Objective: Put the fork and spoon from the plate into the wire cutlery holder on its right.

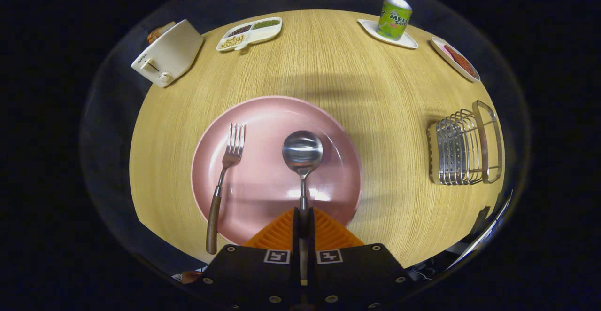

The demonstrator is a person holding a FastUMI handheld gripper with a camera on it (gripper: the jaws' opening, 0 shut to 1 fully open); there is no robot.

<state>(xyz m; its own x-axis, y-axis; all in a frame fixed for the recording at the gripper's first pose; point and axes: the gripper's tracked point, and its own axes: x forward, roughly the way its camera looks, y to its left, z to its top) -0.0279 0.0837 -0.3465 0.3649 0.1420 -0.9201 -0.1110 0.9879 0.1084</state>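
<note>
Claw (304,221) pinches spoon (303,153) handle; toaster (166,52) reads "SUPOR".

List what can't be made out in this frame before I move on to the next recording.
- Spoon handle: its rear runs between the fingers, which hide it, gripper view.
- Whether the spoon is lifted or resting on the pink plate: not clear from this angle.
- Wire cutlery holder: its inside is screened by its own bars.
- Toaster: what sticks out behind it is mostly hidden and too small.
</note>
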